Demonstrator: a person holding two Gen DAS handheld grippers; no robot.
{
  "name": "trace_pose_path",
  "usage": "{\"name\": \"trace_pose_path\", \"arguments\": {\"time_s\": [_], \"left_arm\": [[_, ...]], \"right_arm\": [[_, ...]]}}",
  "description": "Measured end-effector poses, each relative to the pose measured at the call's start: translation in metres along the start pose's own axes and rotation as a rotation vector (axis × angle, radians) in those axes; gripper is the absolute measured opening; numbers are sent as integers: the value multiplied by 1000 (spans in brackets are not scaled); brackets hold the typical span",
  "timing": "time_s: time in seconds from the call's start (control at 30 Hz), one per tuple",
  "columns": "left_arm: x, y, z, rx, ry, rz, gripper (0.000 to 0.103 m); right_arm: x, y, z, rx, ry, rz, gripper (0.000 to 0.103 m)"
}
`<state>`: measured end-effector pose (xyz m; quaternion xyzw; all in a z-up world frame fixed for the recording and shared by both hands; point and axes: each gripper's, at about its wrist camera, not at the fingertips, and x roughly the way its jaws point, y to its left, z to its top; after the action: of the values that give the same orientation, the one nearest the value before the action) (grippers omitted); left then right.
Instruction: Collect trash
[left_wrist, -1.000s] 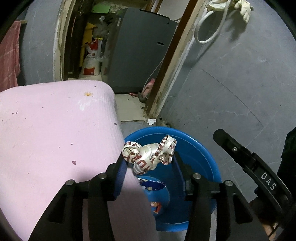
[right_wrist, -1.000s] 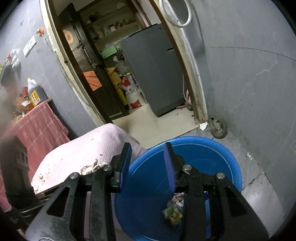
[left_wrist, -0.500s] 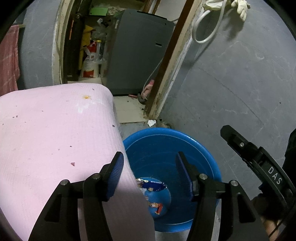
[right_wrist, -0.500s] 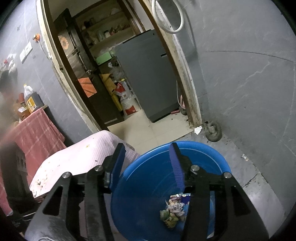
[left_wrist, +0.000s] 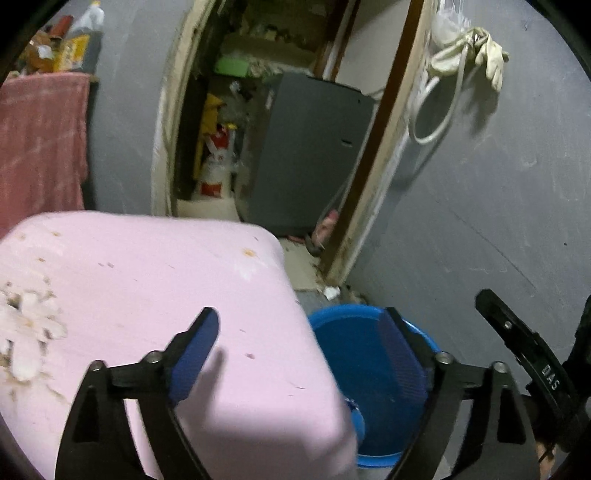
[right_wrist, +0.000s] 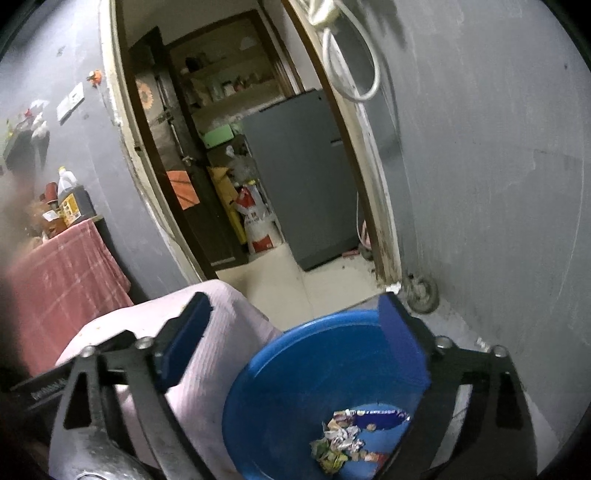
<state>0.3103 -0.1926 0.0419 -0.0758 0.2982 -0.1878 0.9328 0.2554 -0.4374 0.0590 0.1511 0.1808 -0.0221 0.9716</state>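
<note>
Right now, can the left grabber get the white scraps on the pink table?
Probably yes. The left gripper is open over the pink table, and nothing lies between it and the white scraps.

crumpled wrappers (right_wrist: 338, 441) heaped in blue basin (right_wrist: 295, 354)

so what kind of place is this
Probably a lived-in home, a room beside a kitchen or store room. Through the doorway stands a grey fridge below cluttered shelves, and a blue tub of wrappers sits on the floor beside a pink-covered table.
</note>
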Motion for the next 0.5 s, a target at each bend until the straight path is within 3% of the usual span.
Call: {"name": "trace_pose_path", "arguments": {"time_s": [0.1,0.5], "left_arm": [[-17,8,1,-6,-54,22,96],[-72,29,-17,3,-166,117,100]], "right_arm": [[-8,6,-1,-12,-23,2,103],[-47,38,-16,-105,-145,-1,103]]}}
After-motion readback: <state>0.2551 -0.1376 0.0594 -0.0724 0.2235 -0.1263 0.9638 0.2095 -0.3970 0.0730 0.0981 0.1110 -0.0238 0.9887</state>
